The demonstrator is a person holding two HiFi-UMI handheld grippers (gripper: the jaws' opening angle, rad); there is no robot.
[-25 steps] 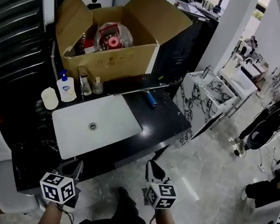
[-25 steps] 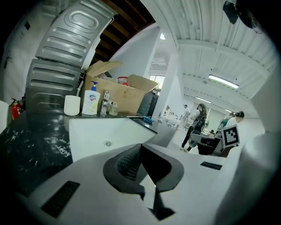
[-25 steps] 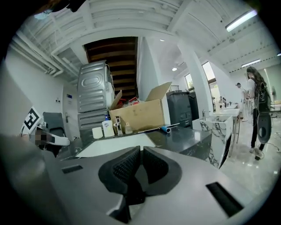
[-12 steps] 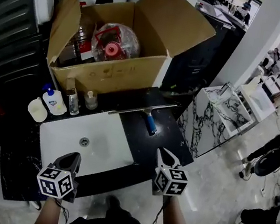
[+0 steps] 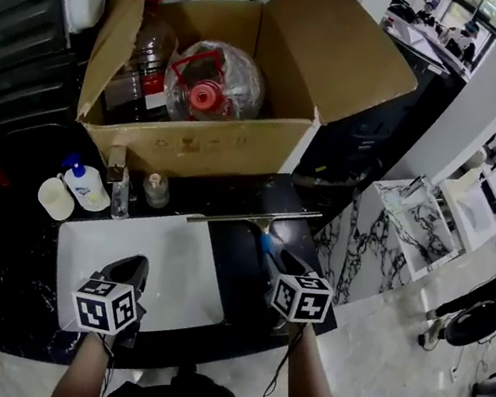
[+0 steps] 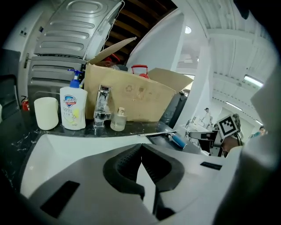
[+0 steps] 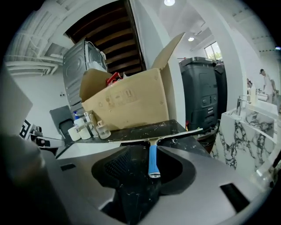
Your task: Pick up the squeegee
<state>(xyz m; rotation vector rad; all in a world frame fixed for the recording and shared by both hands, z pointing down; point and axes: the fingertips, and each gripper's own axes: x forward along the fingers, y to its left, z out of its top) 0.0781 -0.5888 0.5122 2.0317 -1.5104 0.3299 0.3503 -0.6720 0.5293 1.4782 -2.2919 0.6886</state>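
Right gripper (image 5: 281, 261): your jaws are opening, and the squeegee (image 5: 261, 222) has its blue handle in the gap between them. The pads aren't pressing on it, so nothing is gripped.

Left gripper (image 5: 131, 268): fingers clenched tip to tip and empty. It hovers over the front of the white sink (image 5: 168, 283).

Squeegee position: it lies flat on the black counter (image 5: 232, 280), on the bare strip between the sink's right rim and the counter's right edge. The blade runs crosswise, just in front of the cardboard box (image 5: 202, 144). The handle points back at you. The blade's left end sits at the sink's back right corner, and its right end reaches the counter's right edge.

Room to move:
- Behind the blade the box wall is near.
- To the right the counter drops off, with a gap, then the marble-pattern unit (image 5: 406, 219).
- To the left there's the open sink basin.
- The faucet (image 5: 119, 183), small bottle (image 5: 155, 191), soap bottle (image 5: 88, 186) and cup (image 5: 55, 198) line the sink's back rim, well apart from the handle.
- Your side of the handle is bare counter down to the front edge.
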